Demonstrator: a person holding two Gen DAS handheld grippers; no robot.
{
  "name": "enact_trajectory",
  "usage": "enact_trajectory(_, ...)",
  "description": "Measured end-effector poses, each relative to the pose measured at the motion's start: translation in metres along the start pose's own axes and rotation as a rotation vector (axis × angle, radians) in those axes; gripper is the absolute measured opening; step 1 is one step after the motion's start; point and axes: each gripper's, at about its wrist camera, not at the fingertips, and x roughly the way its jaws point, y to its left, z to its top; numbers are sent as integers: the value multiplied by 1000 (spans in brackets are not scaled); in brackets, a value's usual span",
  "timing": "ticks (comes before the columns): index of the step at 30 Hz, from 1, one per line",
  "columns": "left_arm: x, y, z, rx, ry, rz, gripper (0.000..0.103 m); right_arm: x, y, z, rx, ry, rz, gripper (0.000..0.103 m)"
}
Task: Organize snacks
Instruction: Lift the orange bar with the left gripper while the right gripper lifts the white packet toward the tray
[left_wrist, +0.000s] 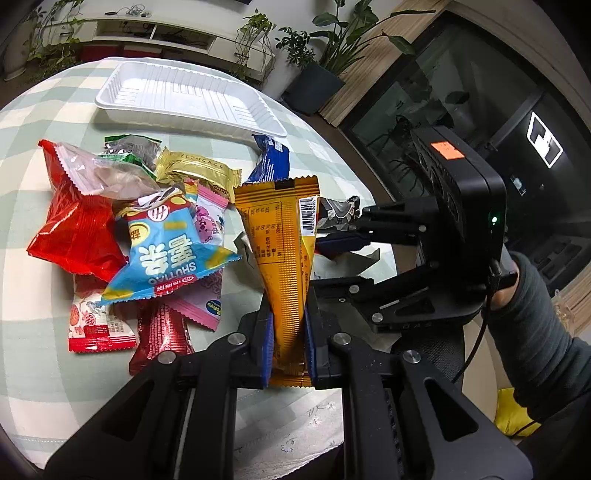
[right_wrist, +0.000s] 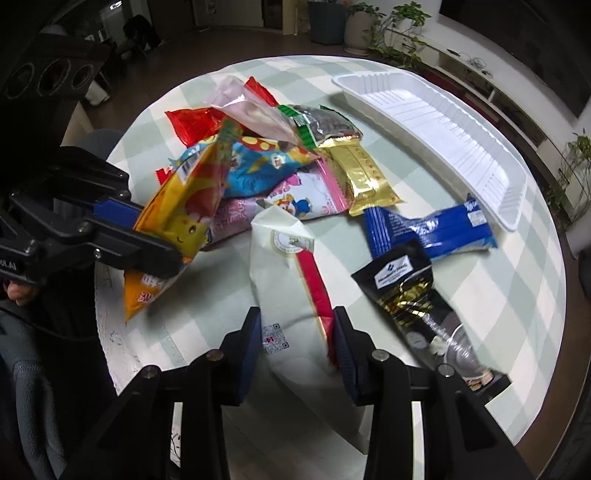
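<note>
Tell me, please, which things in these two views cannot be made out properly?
- Right wrist view: the lower end of the black-and-gold packet is hidden behind the right gripper.
- Right wrist view: whether the right gripper's pads touch the white-and-red packet cannot be told.
- Left wrist view: the white-and-red packet is mostly covered by the orange packet in the left gripper.
- Both views: small print on the wrappers is too fine to read.
</note>
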Motion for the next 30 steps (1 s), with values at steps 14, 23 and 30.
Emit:
enact_trajectory(14, -24, 0, 8, -20, -38, -57, 12, -34, -13, -17, 234, -188, 164, 39)
enact_trajectory(23, -70, 15, 48, -47, -120, -111, 12, -79, -50, -20, 429, -385, 281, 39)
enact_trajectory(30, -97, 50, 111, -24, -152, -41, 12, -100, -119, -6, 692, -537, 277, 39)
